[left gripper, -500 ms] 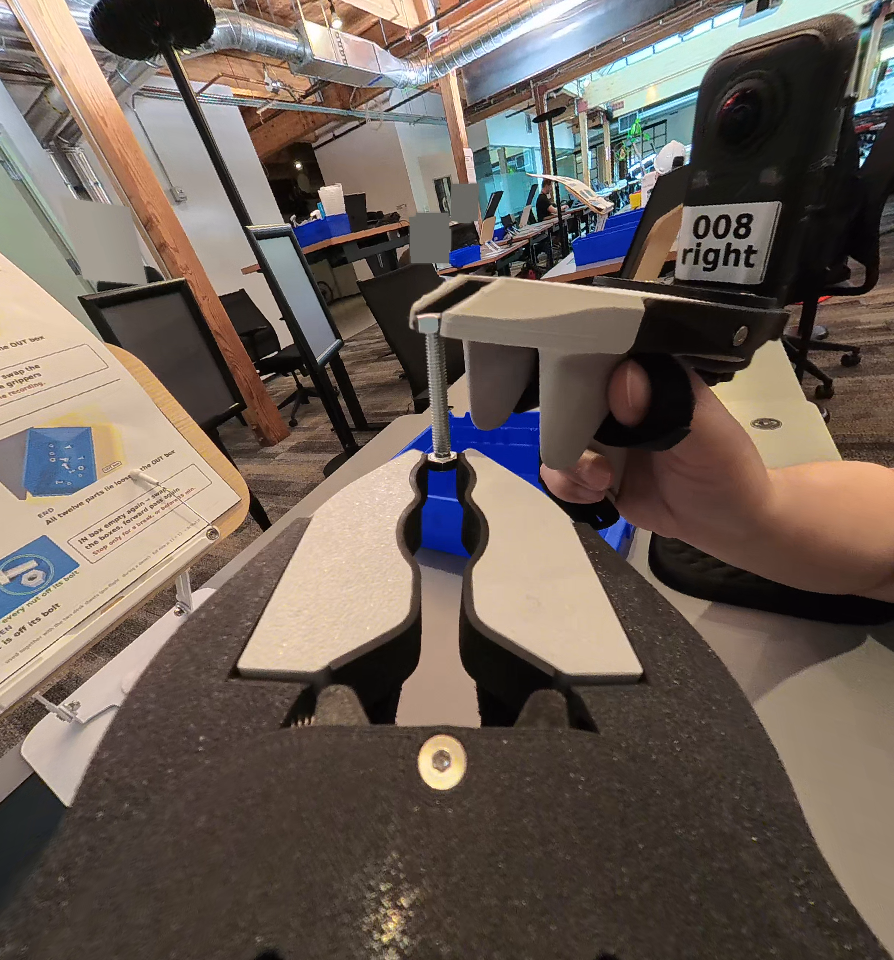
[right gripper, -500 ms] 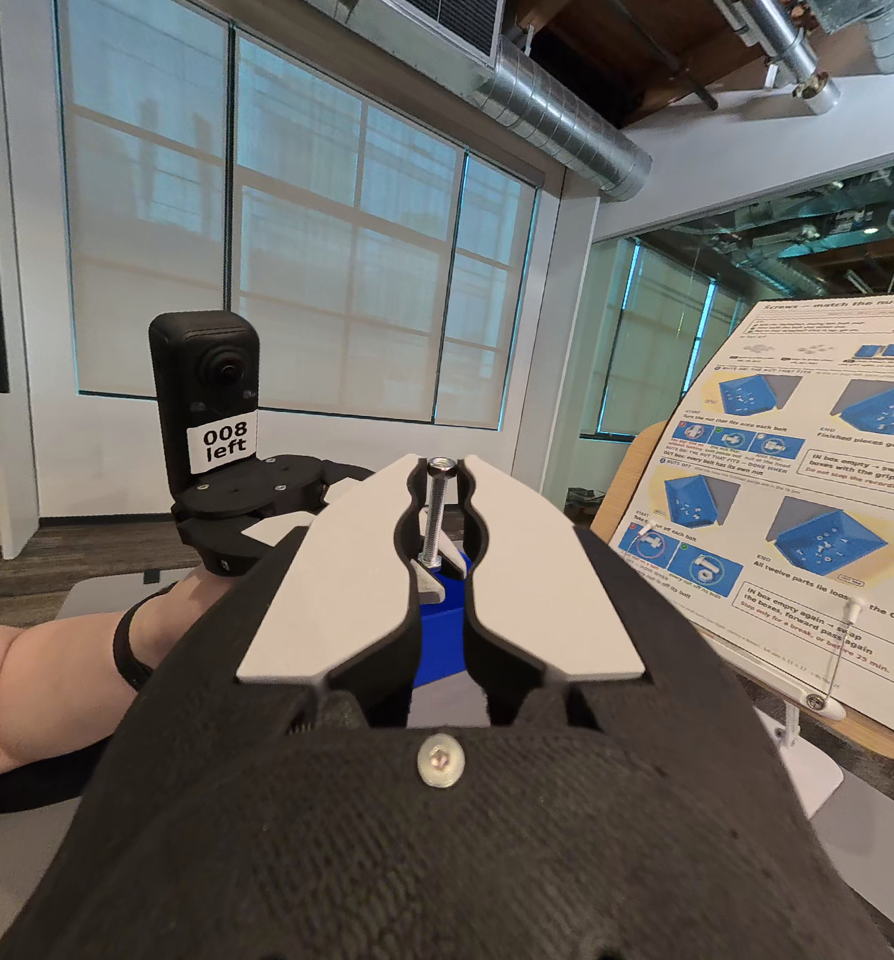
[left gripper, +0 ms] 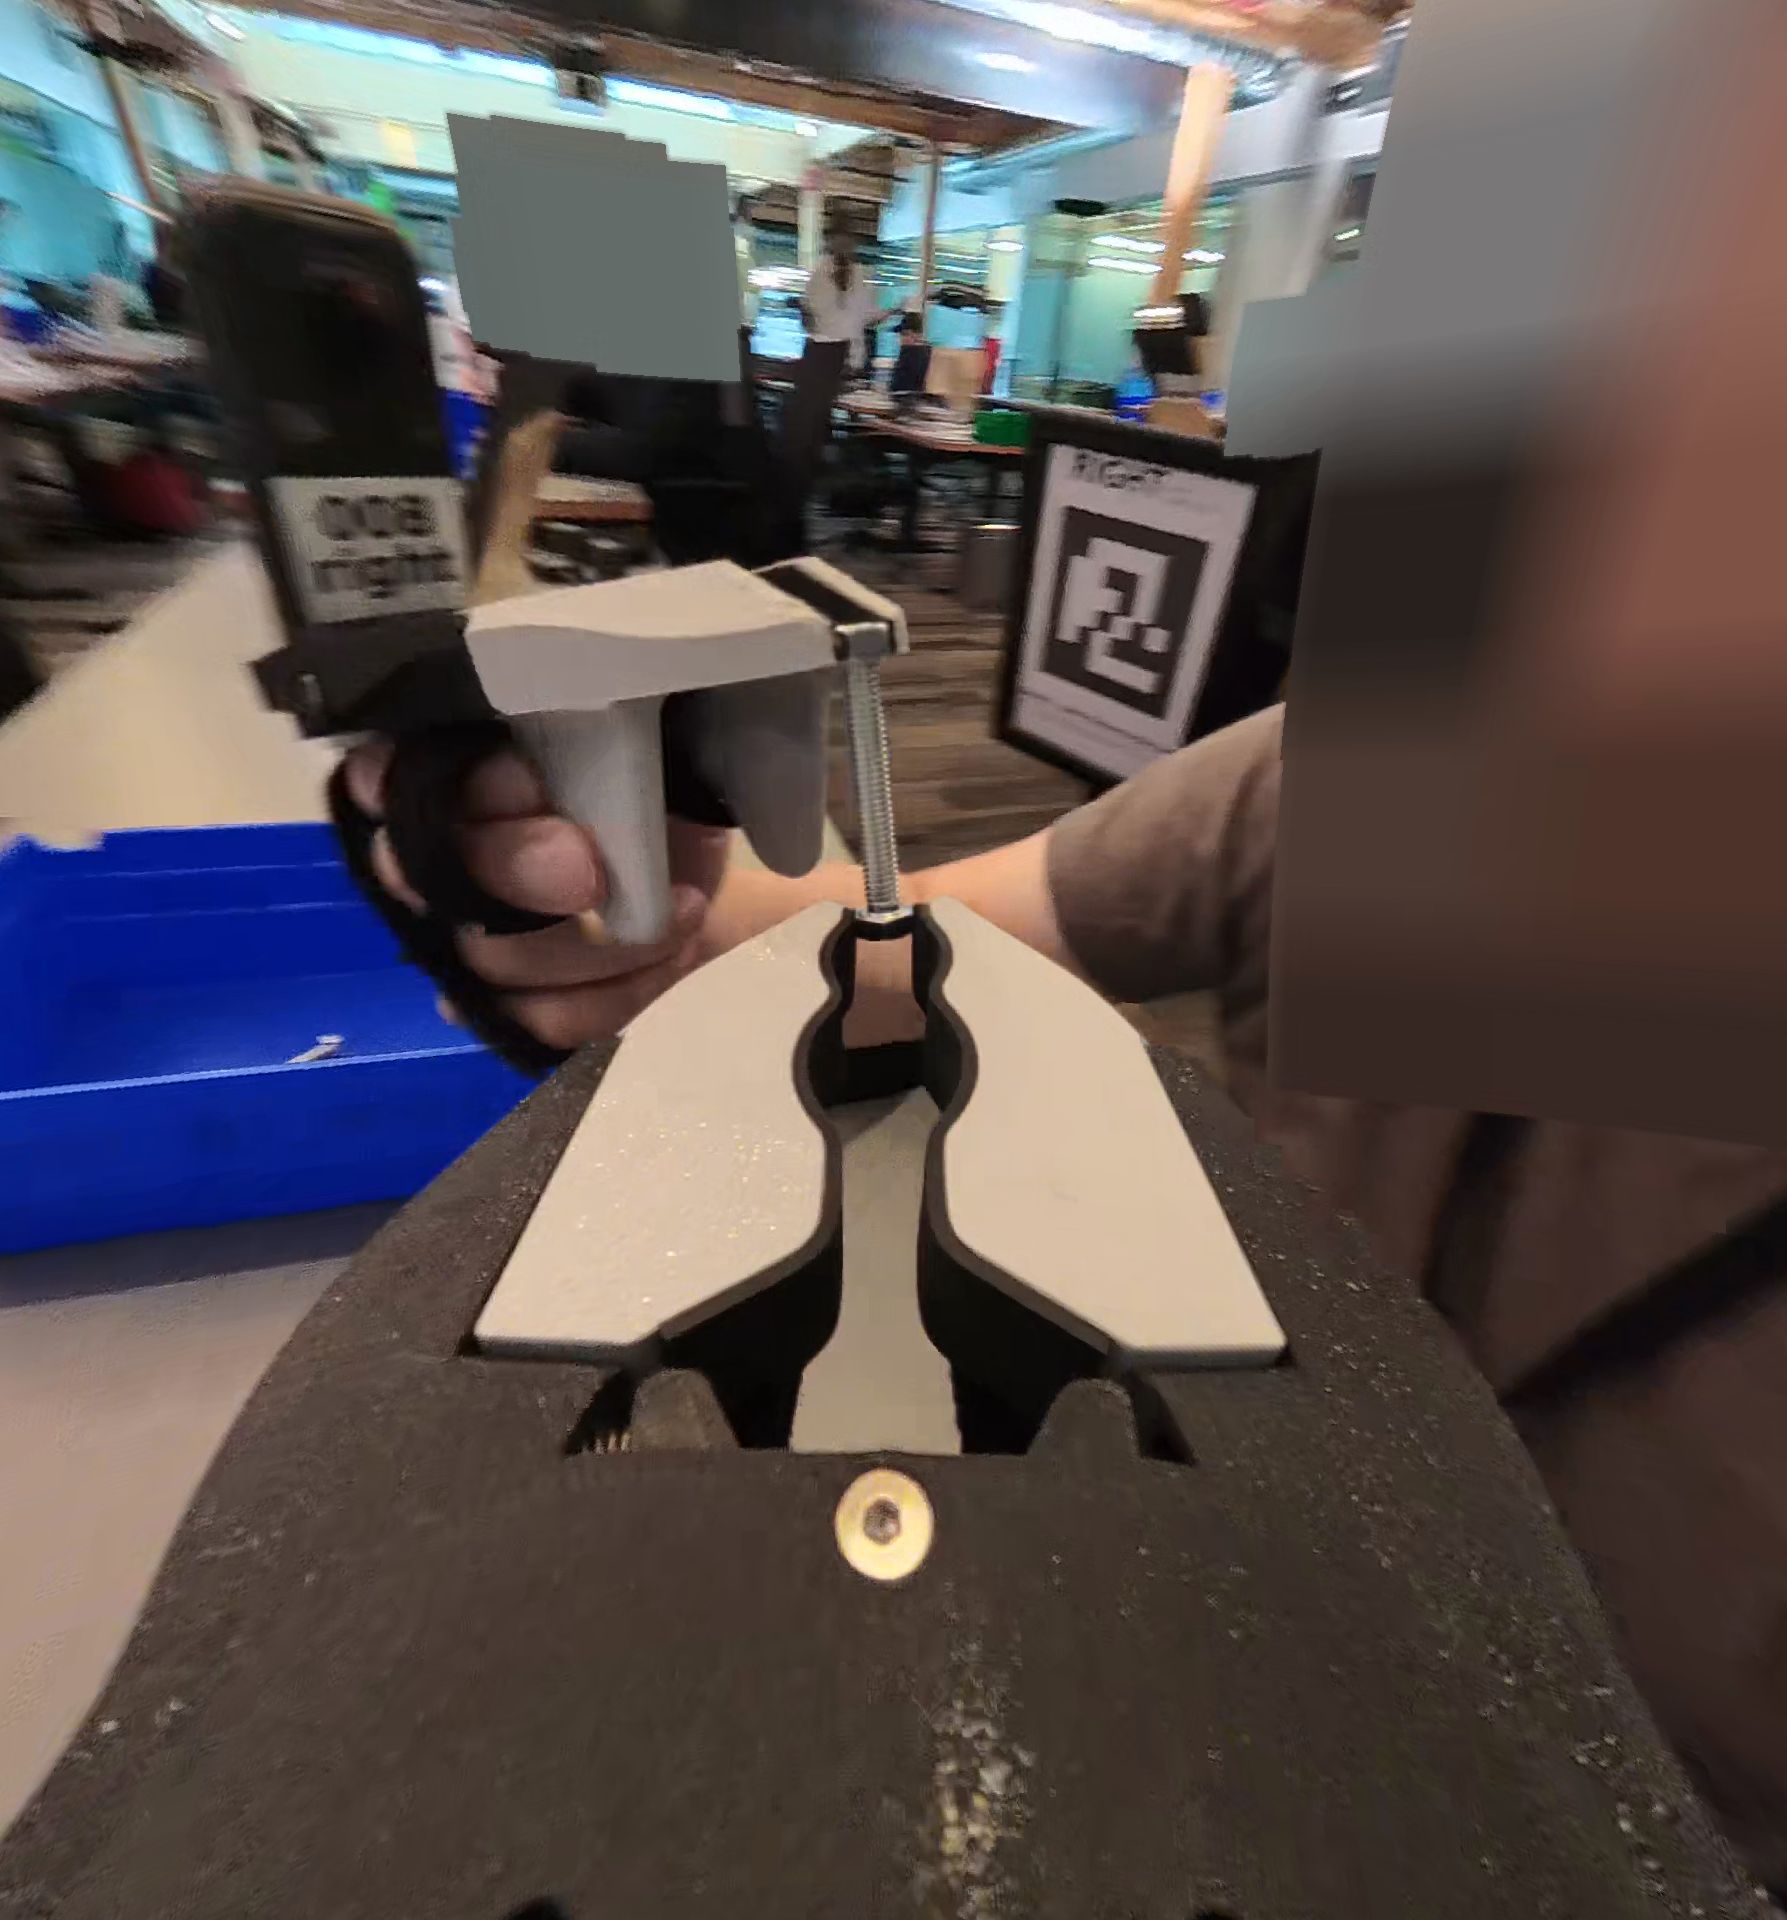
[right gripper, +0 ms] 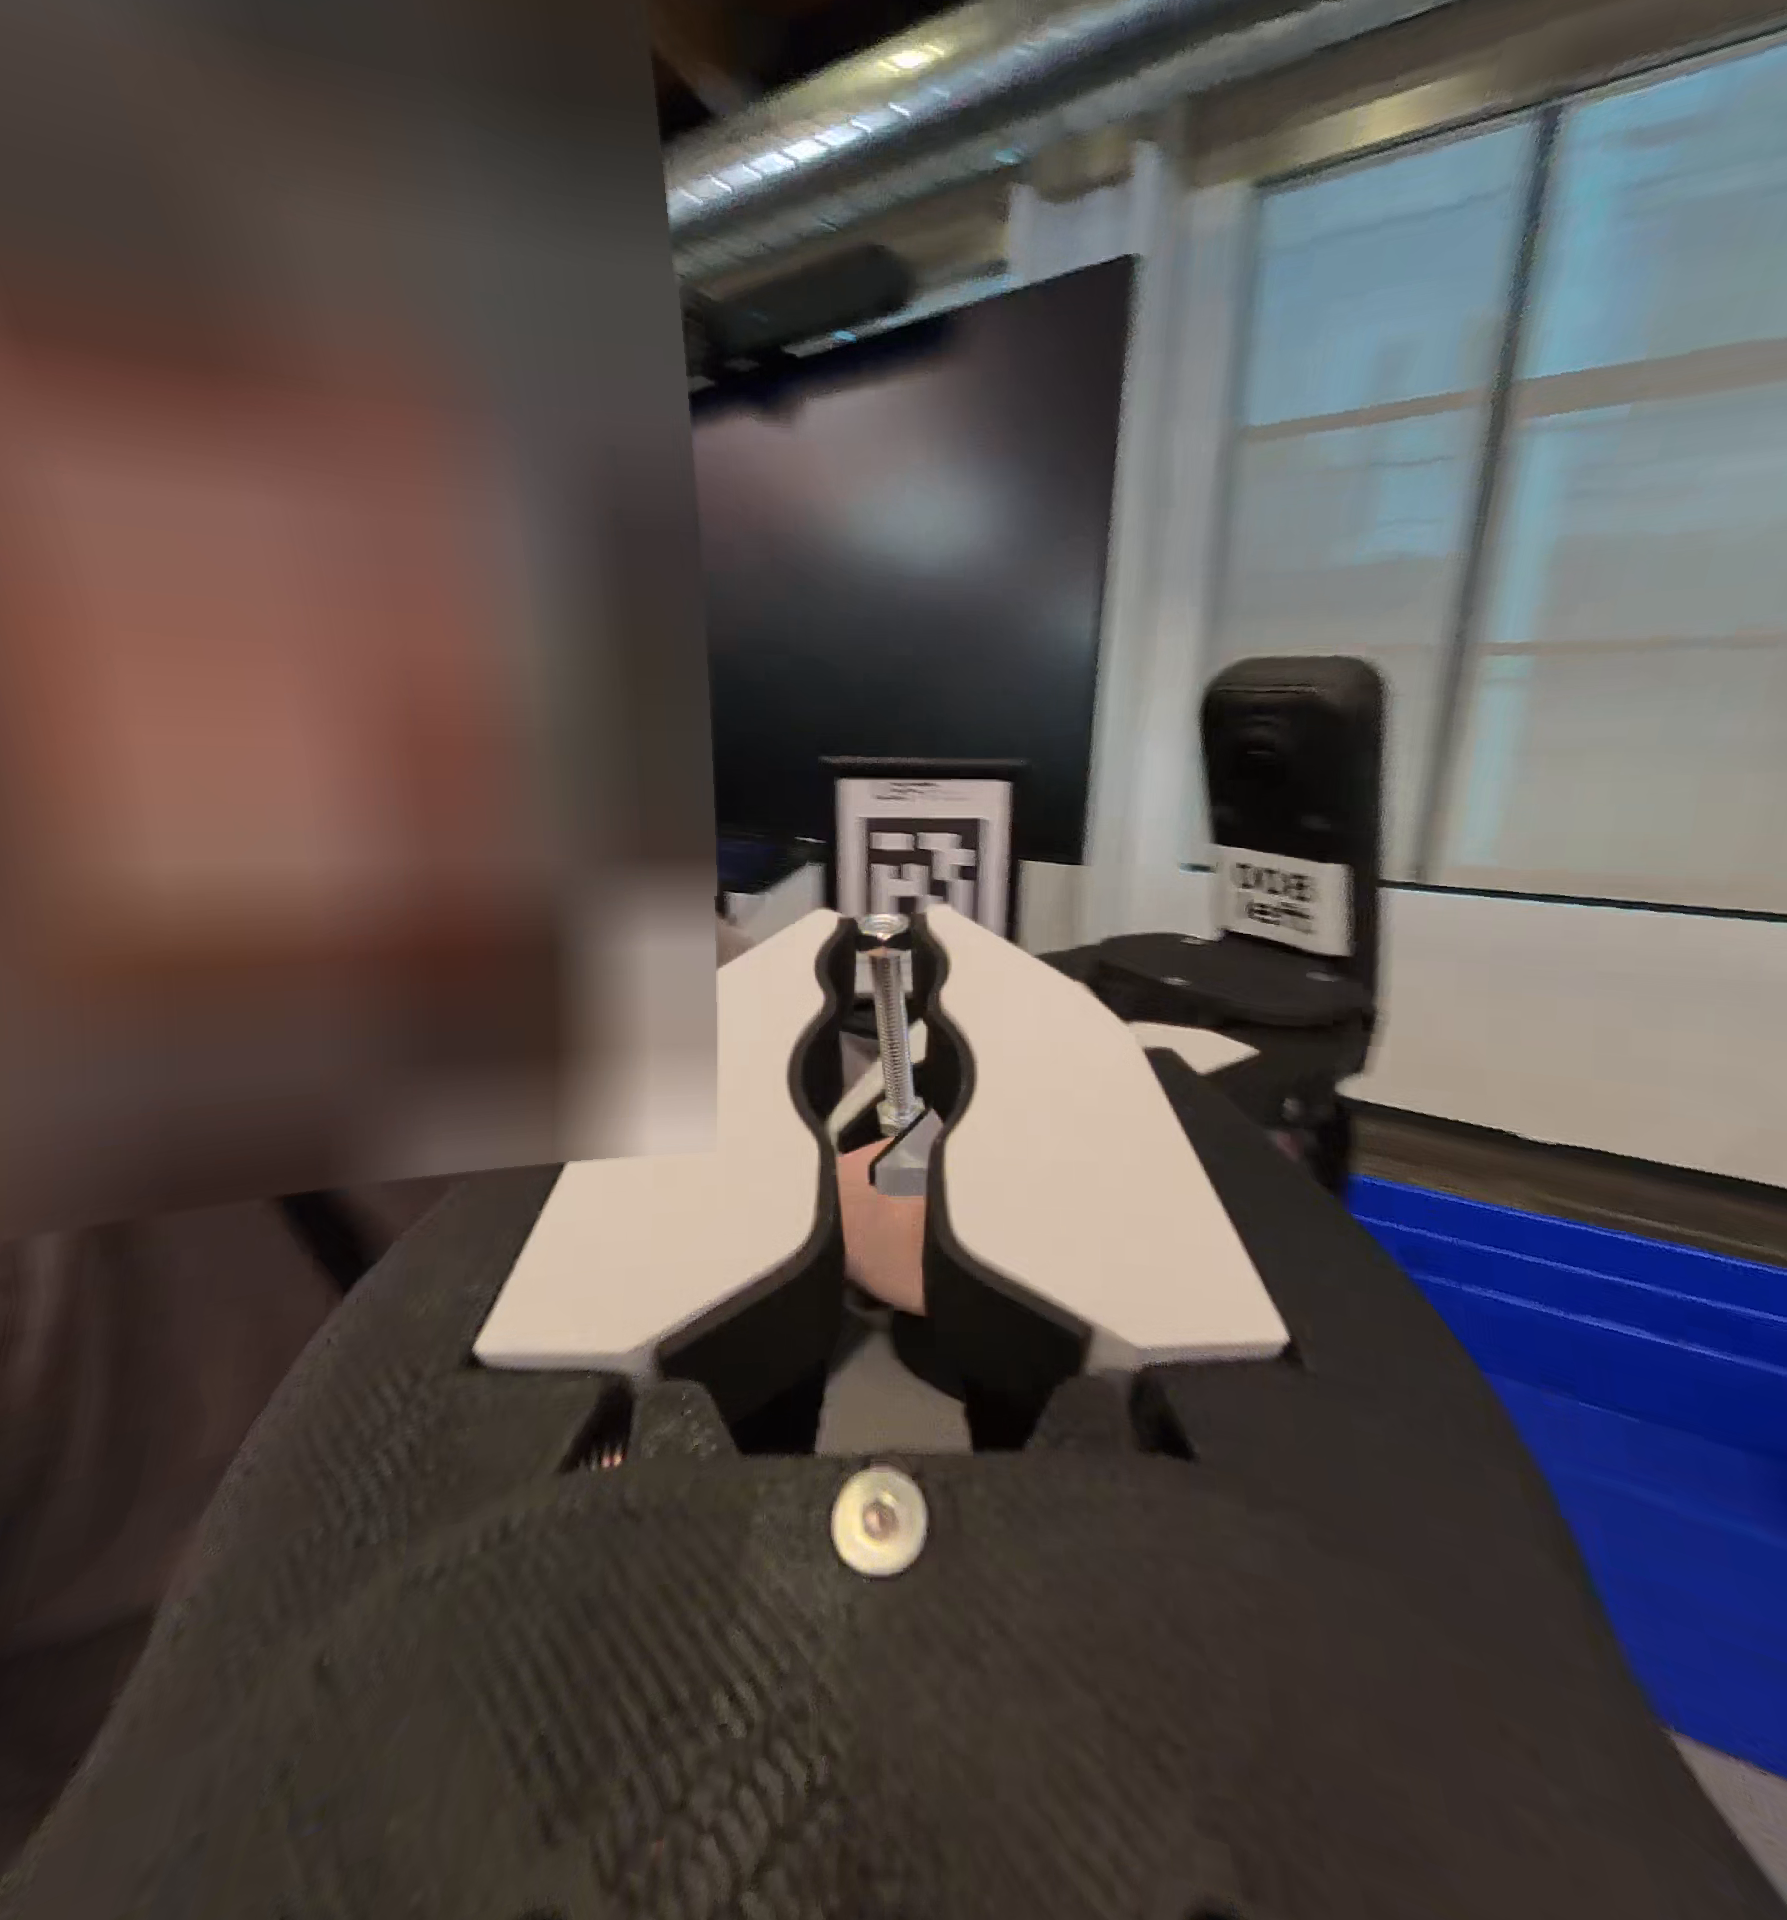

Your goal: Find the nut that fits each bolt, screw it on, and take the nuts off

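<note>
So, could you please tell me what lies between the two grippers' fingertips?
The bolt: the right gripper pinches its head, the left gripper the nut at its lower end; clearest in the left wrist view.

My left gripper [left gripper: 881,920] has its jaws pinched together at the tips. My right gripper [right gripper: 881,928], level and crosswise above it, is likewise clamped.

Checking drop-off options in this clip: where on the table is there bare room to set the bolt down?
Bare table lies in front of the blue bin, left of the left tool; another strip runs behind the bin. Crowded in the middle, where right tool and left tool meet on the bolt.
</note>
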`<state>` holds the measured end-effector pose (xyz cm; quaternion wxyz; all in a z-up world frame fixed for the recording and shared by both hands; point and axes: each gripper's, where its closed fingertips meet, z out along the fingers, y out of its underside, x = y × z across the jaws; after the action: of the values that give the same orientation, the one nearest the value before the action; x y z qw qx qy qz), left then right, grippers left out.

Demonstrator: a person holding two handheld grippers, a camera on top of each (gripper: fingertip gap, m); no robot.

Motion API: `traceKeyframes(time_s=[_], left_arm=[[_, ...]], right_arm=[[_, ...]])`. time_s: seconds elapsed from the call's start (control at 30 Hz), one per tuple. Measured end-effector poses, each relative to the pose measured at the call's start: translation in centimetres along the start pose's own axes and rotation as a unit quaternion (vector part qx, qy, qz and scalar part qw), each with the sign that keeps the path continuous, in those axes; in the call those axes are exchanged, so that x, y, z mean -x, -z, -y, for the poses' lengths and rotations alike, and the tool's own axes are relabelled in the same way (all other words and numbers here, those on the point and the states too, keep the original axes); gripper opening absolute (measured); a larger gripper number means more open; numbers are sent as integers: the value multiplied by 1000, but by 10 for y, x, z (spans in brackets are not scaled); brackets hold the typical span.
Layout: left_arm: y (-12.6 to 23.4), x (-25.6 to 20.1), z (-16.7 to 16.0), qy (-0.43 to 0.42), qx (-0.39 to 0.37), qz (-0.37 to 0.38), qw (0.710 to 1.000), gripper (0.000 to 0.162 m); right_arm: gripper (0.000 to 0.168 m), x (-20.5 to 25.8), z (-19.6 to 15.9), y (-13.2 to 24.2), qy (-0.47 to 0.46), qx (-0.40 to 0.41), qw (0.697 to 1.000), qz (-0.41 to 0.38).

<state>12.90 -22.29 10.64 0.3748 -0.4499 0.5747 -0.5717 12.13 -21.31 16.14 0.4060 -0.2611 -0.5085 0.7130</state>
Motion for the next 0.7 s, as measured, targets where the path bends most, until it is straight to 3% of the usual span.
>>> traceKeyframes(time_s=[0.17, 0.23, 0.37, 0.47, 0.5, 0.53, 0.63, 0.7], left_arm=[[-7, -19, -10, 59, 4, -106, 993, 10], [-11, -17, -13, 65, 3, -107, 992, 10], [-12, -13, -16, 55, 13, -87, 995, 10], [-5, -9, -11, 40, 13, -58, 997, 10], [-2, -6, -10, 34, 16, -44, 998, 10], [0, -1, -11, 26, 27, -21, 999, 10], [4, 2, -12, 11, 41, -1, 999, 10], [4, 3, -9, 11, 36, 7, 999, 10]], right_arm=[[11, 18, 2, -1, -61, -63, 990, 110], [11, 17, 11, 5, -75, -97, 985, 118], [11, 5, 15, 13, -42, -60, 996, 53], [11, -3, 23, 36, 25, 58, 996, -65], [11, -12, 16, 56, 44, 140, 979, -140], [11, -21, 4, 88, 54, 239, 944, -223], [11, -23, -35, 220, -2, 463, 774, -433], [12, -7, -62, 289, -109, 519, 687, -497]])
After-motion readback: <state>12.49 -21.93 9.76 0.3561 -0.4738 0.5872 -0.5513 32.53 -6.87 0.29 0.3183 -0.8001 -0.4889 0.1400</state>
